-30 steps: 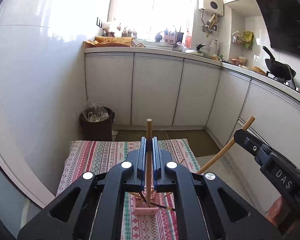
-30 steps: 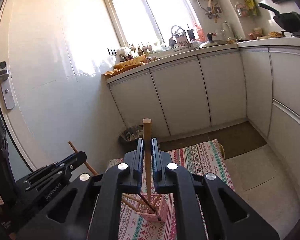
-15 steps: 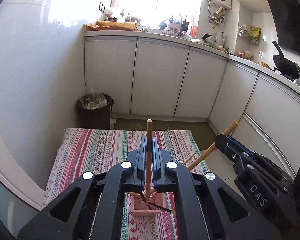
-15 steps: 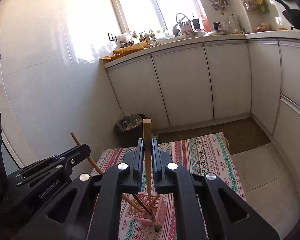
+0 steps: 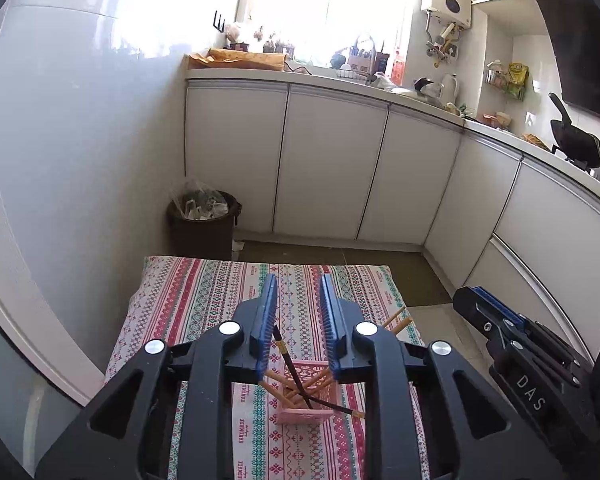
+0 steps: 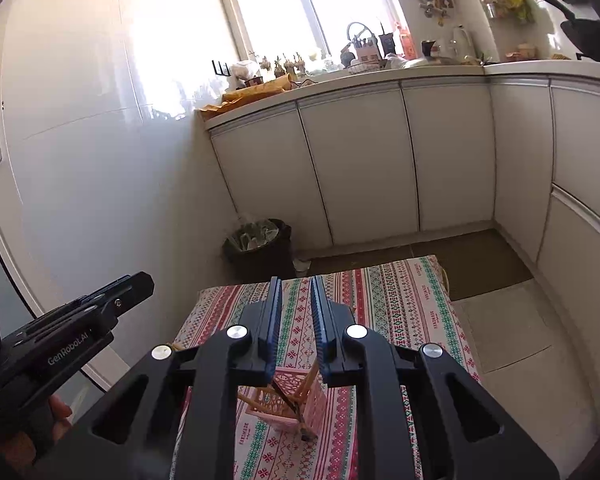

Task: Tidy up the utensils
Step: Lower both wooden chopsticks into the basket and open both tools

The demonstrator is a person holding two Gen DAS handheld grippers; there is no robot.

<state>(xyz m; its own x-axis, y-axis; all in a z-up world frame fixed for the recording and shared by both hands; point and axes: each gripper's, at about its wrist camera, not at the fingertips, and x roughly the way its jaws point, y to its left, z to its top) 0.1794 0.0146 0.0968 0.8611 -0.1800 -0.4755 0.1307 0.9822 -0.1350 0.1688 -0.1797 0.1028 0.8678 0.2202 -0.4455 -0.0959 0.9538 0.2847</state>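
**Both grippers spread above the pink basket**

Left of the pink basket (image 5: 305,396) a bin (image 5: 202,220) is seen. The left gripper (image 5: 298,312) and right gripper (image 6: 296,312) are held spread, empty, over the basket, where wooden chopsticks (image 5: 300,388) are gathered on the patterned cloth (image 5: 188,300).

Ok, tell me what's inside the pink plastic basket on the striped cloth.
The pink plastic basket holds leaning wooden chopsticks and dark chopsticks. Its bottom and the exact count are hidden.

Pink basket (image 5: 305,415), striped patterned cloth (image 5: 204,300)
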